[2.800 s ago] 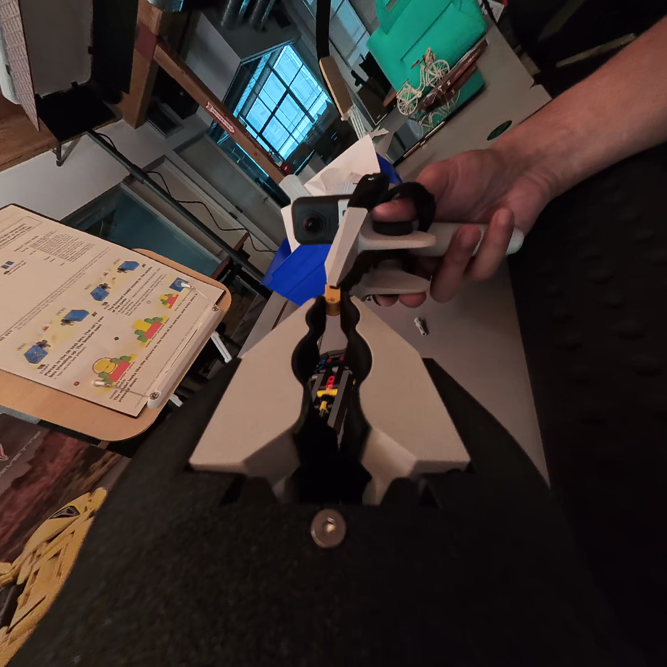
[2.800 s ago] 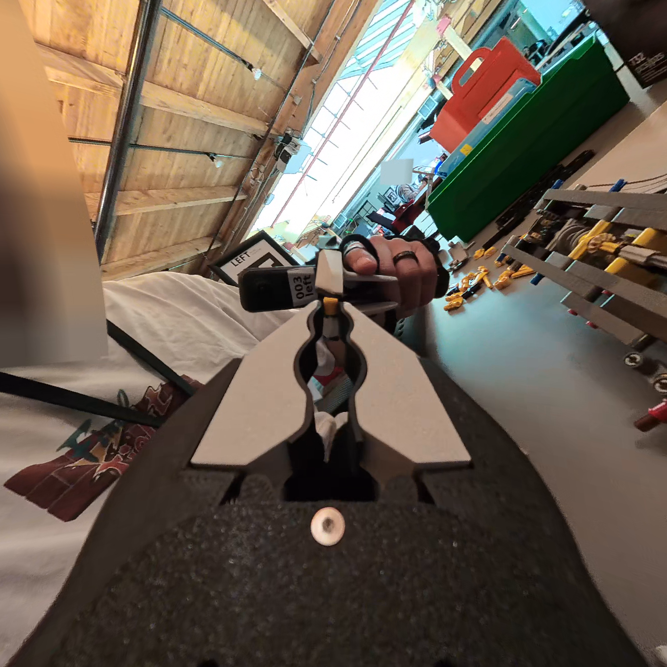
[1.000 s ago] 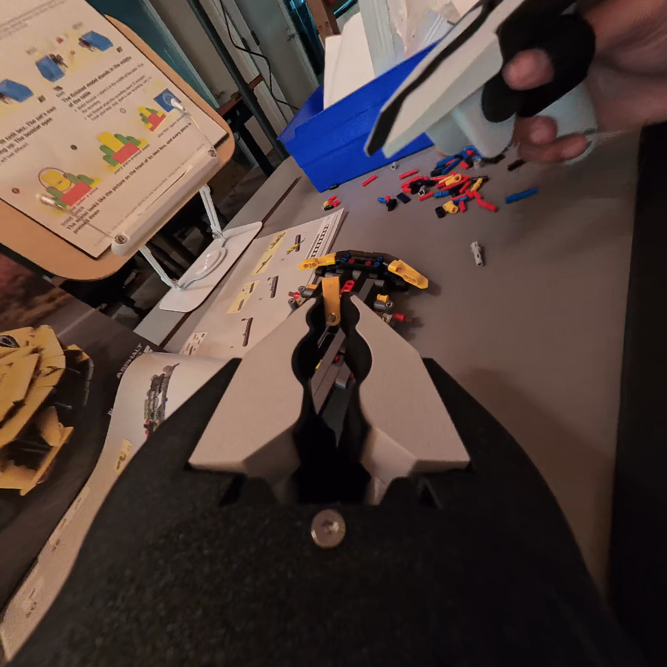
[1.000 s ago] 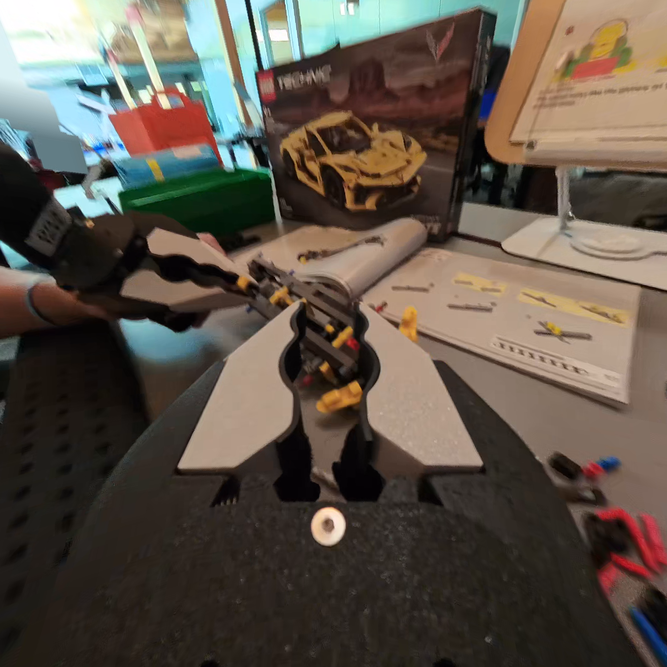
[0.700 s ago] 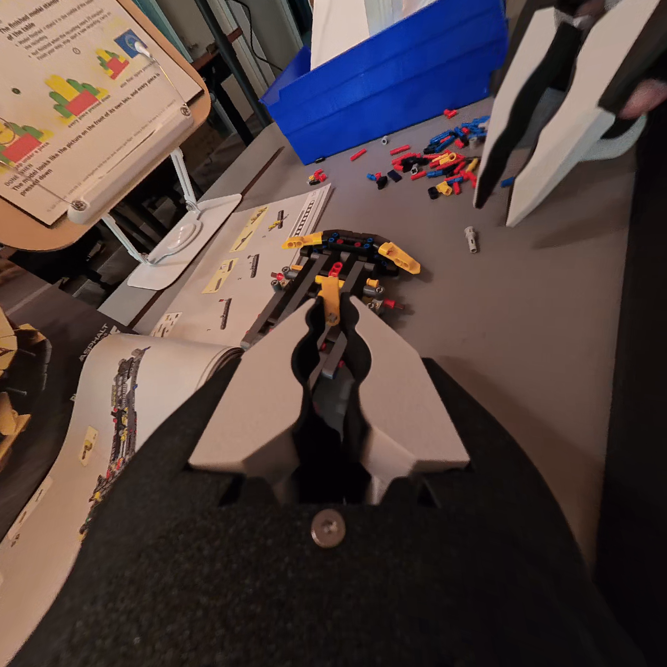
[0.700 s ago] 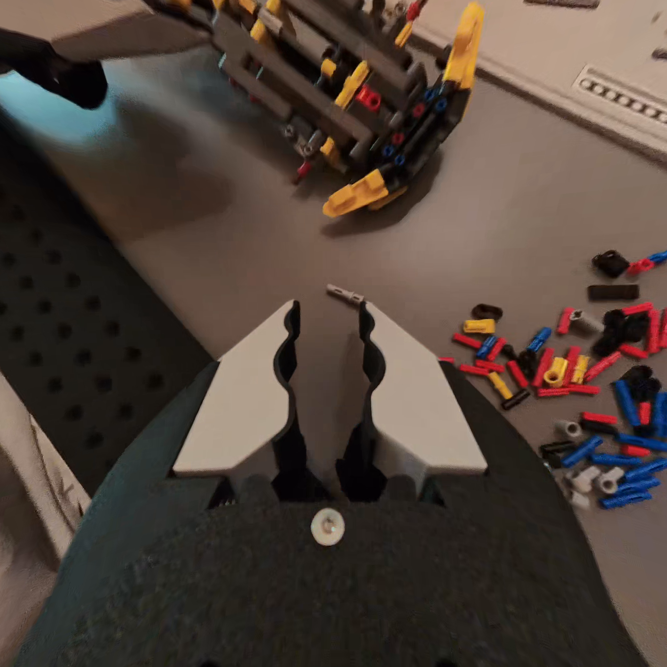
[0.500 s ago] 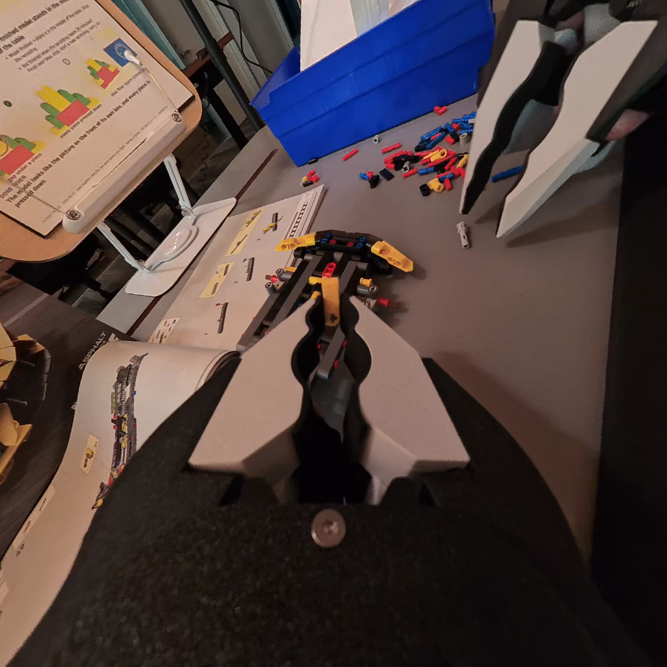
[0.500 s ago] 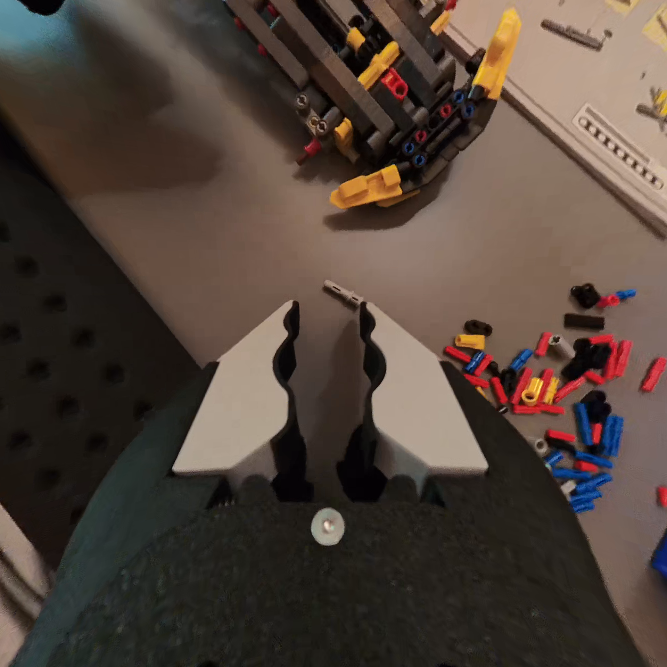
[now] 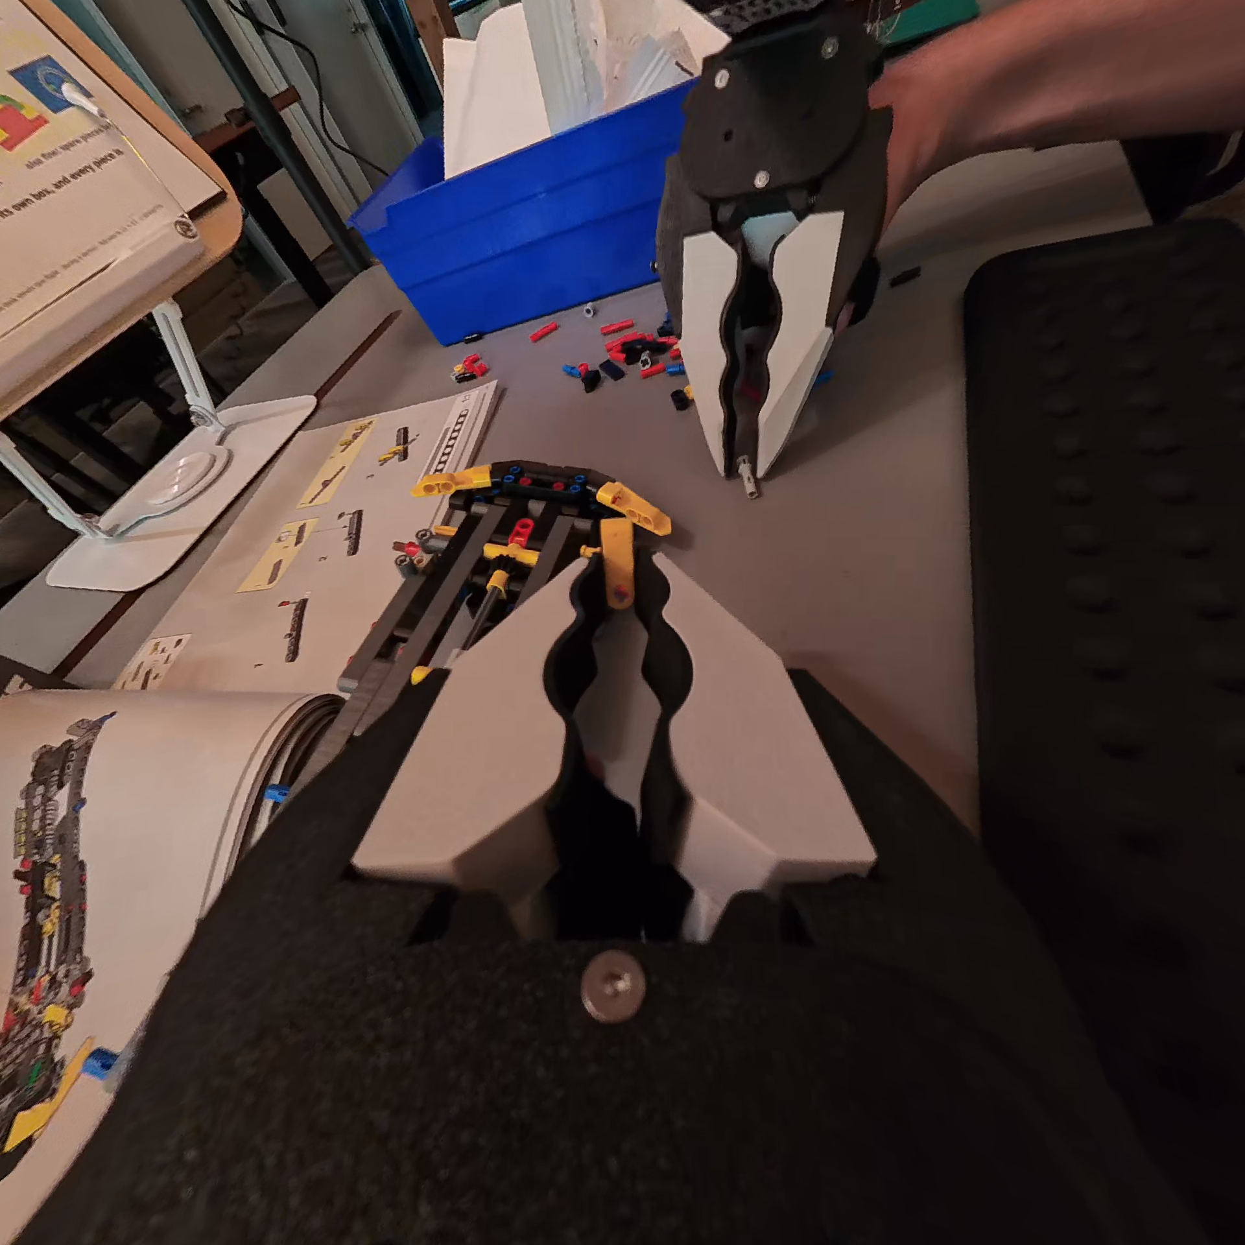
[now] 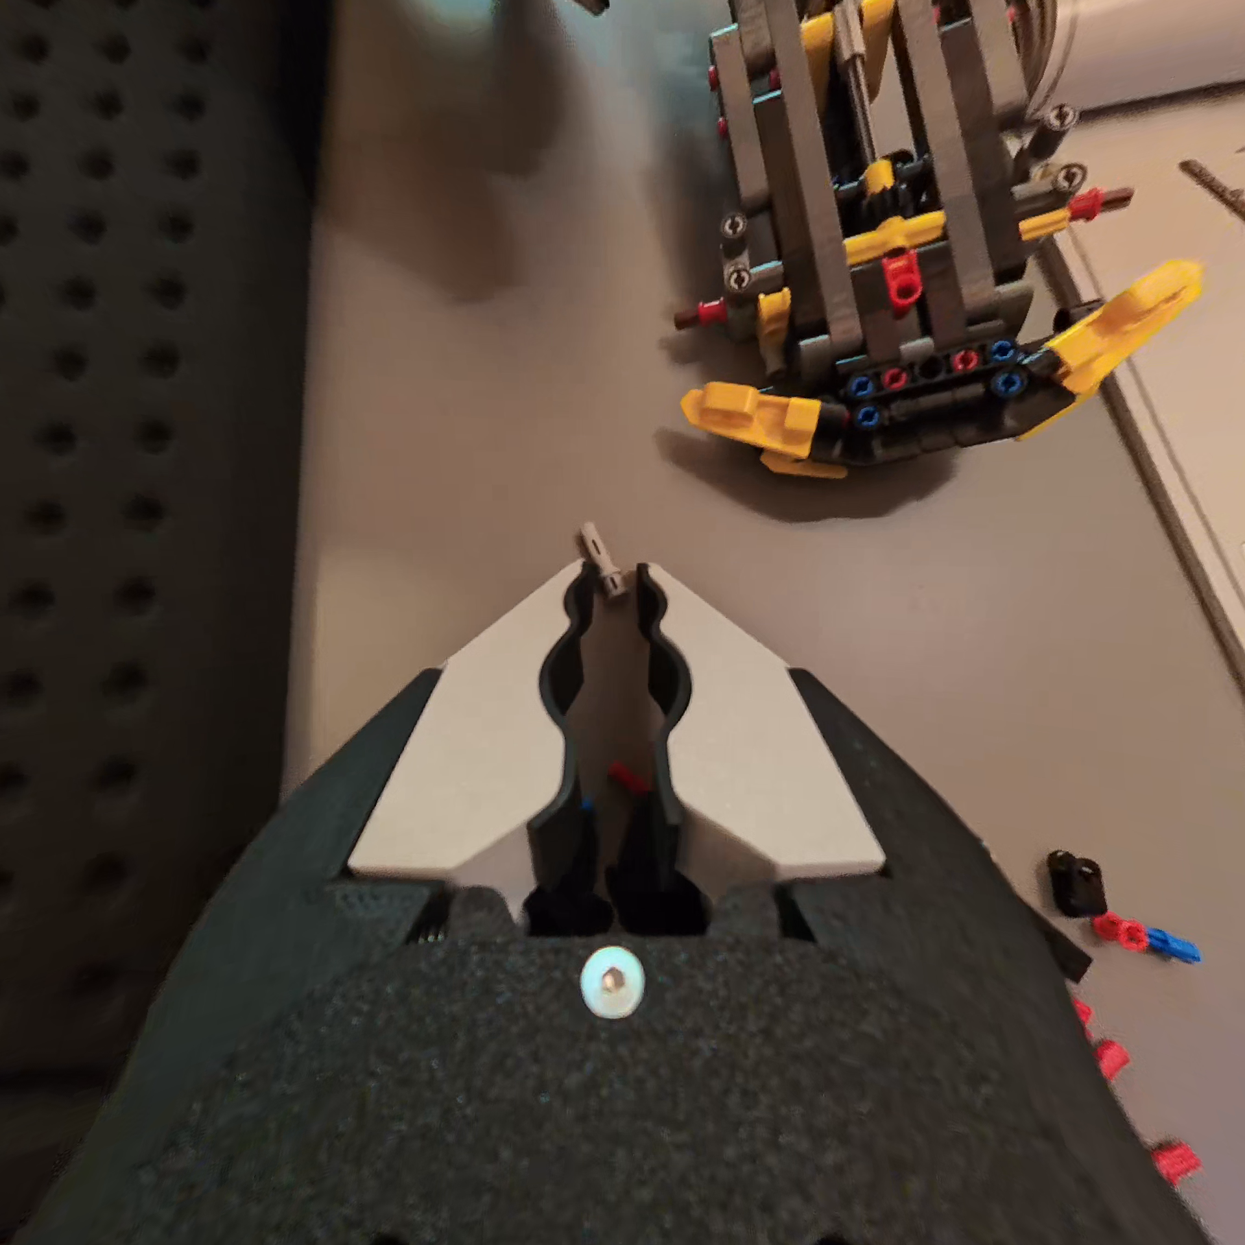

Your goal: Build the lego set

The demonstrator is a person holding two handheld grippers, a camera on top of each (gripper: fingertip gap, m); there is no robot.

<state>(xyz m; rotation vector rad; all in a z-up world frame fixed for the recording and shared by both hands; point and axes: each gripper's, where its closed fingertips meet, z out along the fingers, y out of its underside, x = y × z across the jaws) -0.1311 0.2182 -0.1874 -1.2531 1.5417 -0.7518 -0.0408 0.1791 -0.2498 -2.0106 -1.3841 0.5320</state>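
Right claw [image 10: 610,572] lowered to table [image 10: 471,418], tips narrowly apart around grey pin [image 10: 599,559]; left claw [image 9: 616,579] clamped on yellow beam [image 9: 616,559]; pickup imminent.

A grey table [image 9: 842,572] carries a partly built lego chassis [image 9: 512,532], a small grey pin [image 10: 599,559], scattered loose pieces [image 9: 626,350], a flat instruction sheet [image 9: 323,512], an open booklet [image 9: 135,775], a blue bin [image 9: 525,229], a white stand base [image 9: 175,492] and a black perforated mat [image 9: 1111,539].

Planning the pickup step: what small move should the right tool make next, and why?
Probably close the right tool the rest of the way on the small grey pin. The pin lies on the table at its tips, the jaws still slightly apart, while the left tool holds the chassis.
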